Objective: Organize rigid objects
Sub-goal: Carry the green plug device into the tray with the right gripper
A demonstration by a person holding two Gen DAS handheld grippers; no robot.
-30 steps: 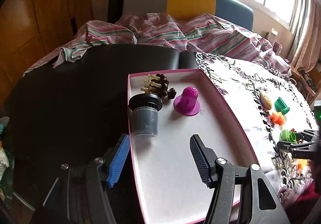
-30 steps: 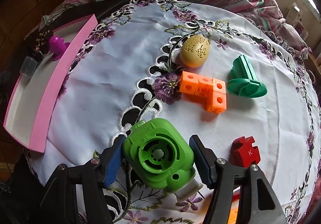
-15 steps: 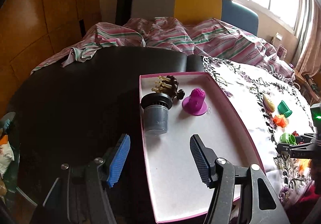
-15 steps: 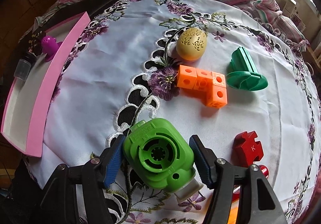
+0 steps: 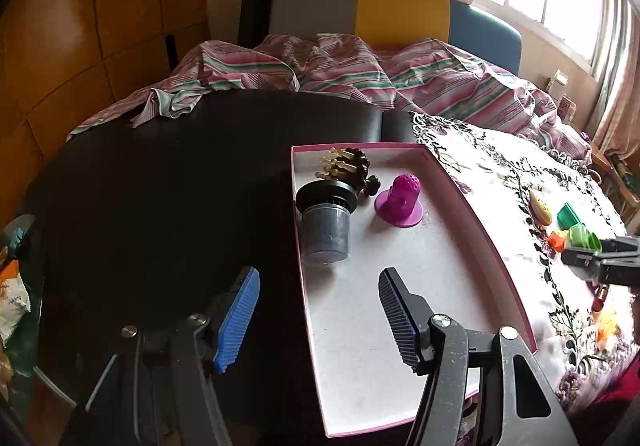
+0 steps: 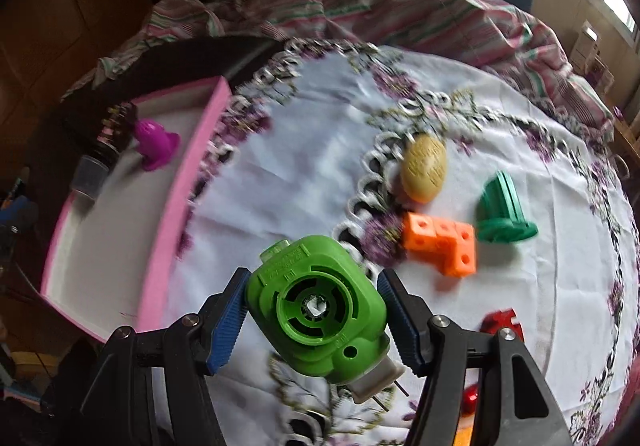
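Observation:
My right gripper [image 6: 314, 320] is shut on a green plastic block [image 6: 318, 312] with a round hub, held above the flowered tablecloth. A pink-rimmed tray [image 5: 400, 286] lies to its left and holds a grey cup with a black lid [image 5: 326, 220], a brown spiked piece [image 5: 352, 166] and a purple cone [image 5: 400, 198]. My left gripper [image 5: 316, 322] is open and empty, over the tray's near left edge. The green block also shows in the left wrist view [image 5: 584, 238].
On the tablecloth [image 6: 320, 150] lie a yellow egg [image 6: 424, 168], orange linked cubes [image 6: 444, 246], a dark green flanged piece [image 6: 504, 214] and a red puzzle piece [image 6: 502, 324]. A black tabletop [image 5: 160, 206] lies left of the tray. Striped bedding [image 5: 360, 74] is behind.
My right gripper has lifted the green block and swung left toward the tray. My left gripper has drawn back and left; it stays open.

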